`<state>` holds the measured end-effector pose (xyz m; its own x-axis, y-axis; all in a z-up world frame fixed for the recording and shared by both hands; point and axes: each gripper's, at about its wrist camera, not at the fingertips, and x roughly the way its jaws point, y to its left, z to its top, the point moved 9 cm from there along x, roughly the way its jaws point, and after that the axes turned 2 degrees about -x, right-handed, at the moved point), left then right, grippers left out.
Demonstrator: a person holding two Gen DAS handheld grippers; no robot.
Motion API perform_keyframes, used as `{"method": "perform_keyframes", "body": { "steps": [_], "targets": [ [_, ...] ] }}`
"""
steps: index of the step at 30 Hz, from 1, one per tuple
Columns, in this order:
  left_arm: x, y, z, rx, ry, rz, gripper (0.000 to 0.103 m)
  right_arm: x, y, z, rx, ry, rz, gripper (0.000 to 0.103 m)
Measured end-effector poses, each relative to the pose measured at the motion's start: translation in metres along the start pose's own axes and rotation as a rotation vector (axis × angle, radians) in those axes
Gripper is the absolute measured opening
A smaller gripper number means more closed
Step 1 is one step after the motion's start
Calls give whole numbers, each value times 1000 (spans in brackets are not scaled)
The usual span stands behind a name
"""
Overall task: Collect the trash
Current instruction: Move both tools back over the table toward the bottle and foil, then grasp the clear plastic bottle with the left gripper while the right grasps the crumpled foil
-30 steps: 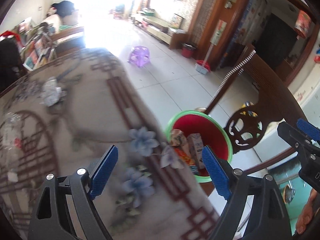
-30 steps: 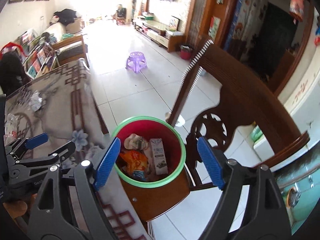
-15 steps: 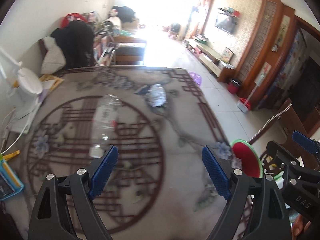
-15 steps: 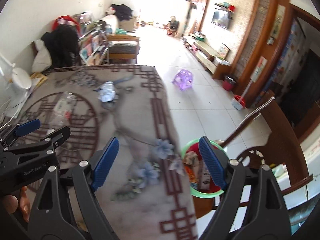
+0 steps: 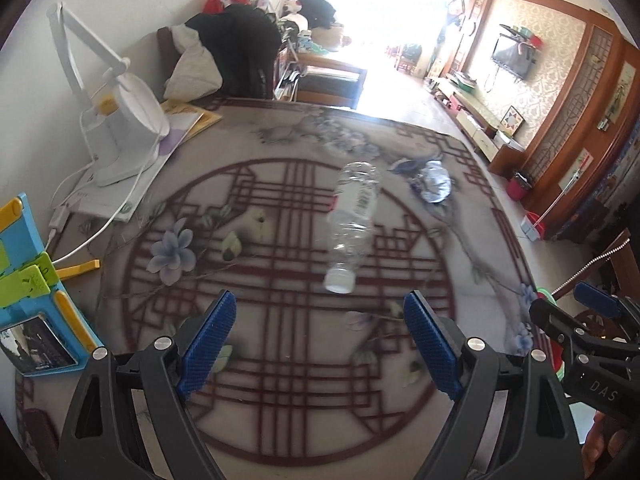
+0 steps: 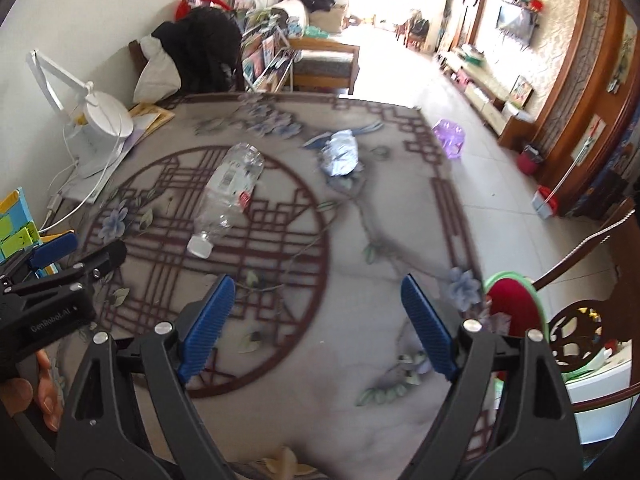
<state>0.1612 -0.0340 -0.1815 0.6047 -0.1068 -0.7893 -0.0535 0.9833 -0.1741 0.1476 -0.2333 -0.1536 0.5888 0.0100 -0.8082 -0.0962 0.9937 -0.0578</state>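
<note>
You are facing the bottle (image 5: 354, 216) lying mid-table (image 5: 460, 264), cap toward you, probably light, slick and crushable, so pinch its labelled middle, as both tongs, left (image 5: 318, 344) and right (image 6: 318, 326), gaping wide and empty, are now looking away from the bin (image 6: 514, 308).

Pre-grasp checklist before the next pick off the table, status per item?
1. Left tool open and empty: ok.
2. Right tool open and empty: ok.
3. Plastic bottle in view, lying on its side, cap toward the tools, nothing on top: ok.
4. Crumpled silver wrapper in view beyond the bottle, apart from it: ok.
5. Red bin with green rim at the table's right edge, opening unobstructed: ok.
6. Room left in the bin: cannot tell, inside mostly hidden.
</note>
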Motion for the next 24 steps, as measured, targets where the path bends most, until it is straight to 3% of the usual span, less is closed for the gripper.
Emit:
{"method": "perform_keyframes", "body": {
  "steps": [5,11,24],
  "targets": [
    [37,6,16,18,23,0,82,26,2,4,33,52,1,83],
    [105,-16,46,73,69,-15,82,43,-15,18,67,72,-41,85],
    [185,-43,70,111,108,-33,80,93,-57,11,180,144,-93,86]
  ]
}}
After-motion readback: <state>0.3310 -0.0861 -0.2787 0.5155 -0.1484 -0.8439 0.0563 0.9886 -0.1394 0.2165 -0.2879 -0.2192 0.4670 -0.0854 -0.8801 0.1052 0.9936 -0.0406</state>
